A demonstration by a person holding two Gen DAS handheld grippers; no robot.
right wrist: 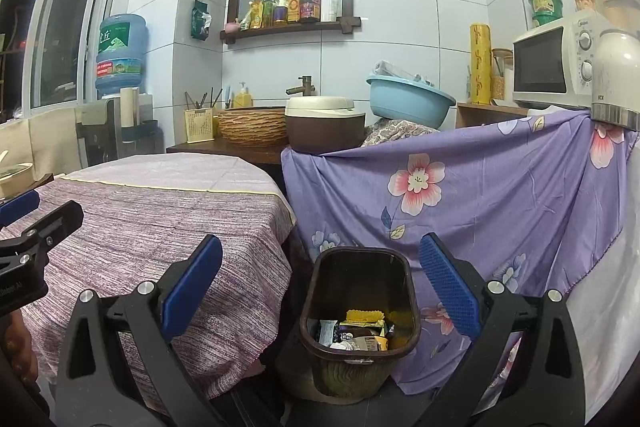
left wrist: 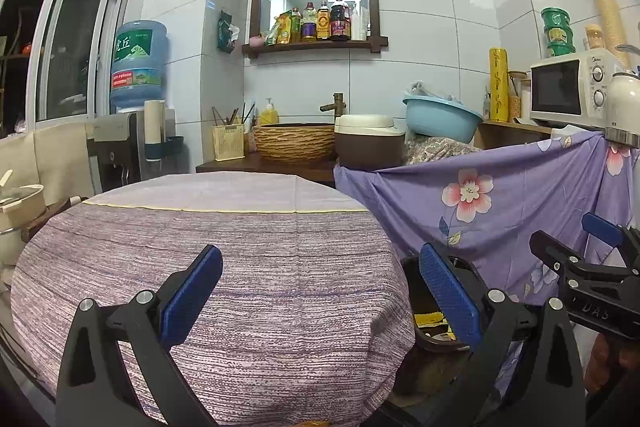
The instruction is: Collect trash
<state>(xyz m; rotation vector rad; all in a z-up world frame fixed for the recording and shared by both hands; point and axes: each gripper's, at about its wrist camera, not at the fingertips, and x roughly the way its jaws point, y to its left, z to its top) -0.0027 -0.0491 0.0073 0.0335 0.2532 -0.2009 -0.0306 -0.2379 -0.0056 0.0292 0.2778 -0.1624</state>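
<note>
A dark brown trash bin (right wrist: 362,355) stands on the floor between the round table (right wrist: 160,219) and the flowered purple cloth (right wrist: 480,195). Wrappers and packets (right wrist: 354,333) lie in its bottom. My right gripper (right wrist: 320,287) is open and empty, held above and in front of the bin. My left gripper (left wrist: 320,291) is open and empty over the near edge of the table (left wrist: 240,247). The bin's rim (left wrist: 434,341) shows partly behind the left gripper's right finger. Each gripper shows at the edge of the other's view: the right one in the left wrist view (left wrist: 592,267), the left one in the right wrist view (right wrist: 28,227).
A striped purple cloth covers the table. Behind it a counter holds a woven basin (right wrist: 252,127), a rice cooker (right wrist: 326,127) and a blue bowl (right wrist: 408,103). A microwave (right wrist: 556,63) and a kettle (right wrist: 616,79) stand at the right. A water dispenser (right wrist: 116,99) stands at the left.
</note>
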